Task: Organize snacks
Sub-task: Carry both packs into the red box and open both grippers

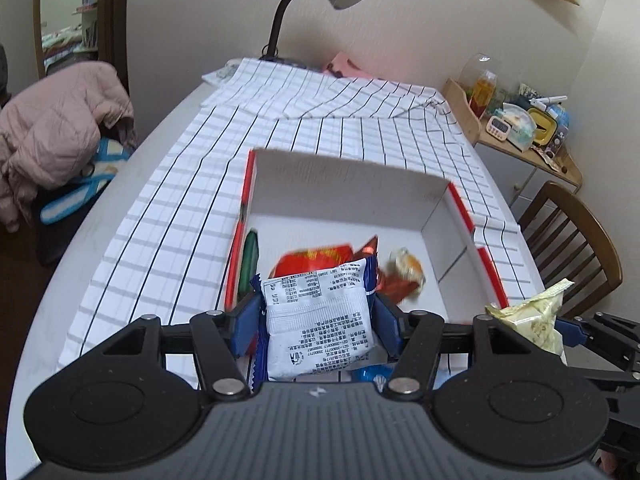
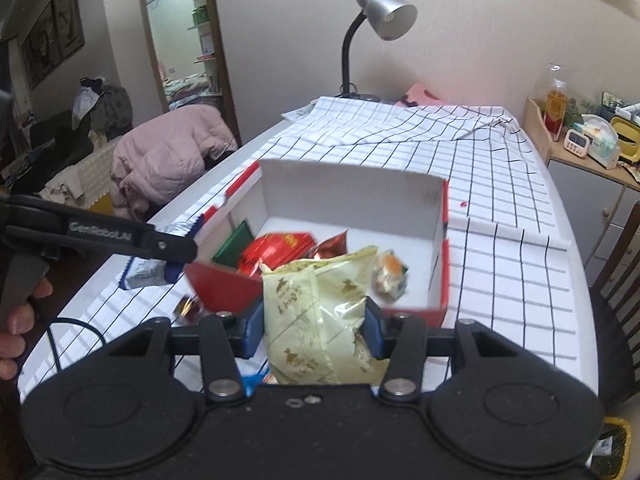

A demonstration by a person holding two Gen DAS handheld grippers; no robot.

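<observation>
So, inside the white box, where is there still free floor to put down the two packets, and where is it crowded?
The box has bare white floor along its far wall, and on the right between the round orange snack and the right wall. It is crowded near the front: the red packet and green packet lie there. The left gripper holds a white packet, the right gripper a pale yellow packet.

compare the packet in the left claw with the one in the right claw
The white packet in the left claw is white with a blue edge and covered in dense black print; the pale yellow-green packet in the right claw carries gold motifs. The white packet looks flat and squarish, the yellow-green one crinkled and puffier. Both are clamped sideways between blue pads, near the red-and-white box.
</observation>
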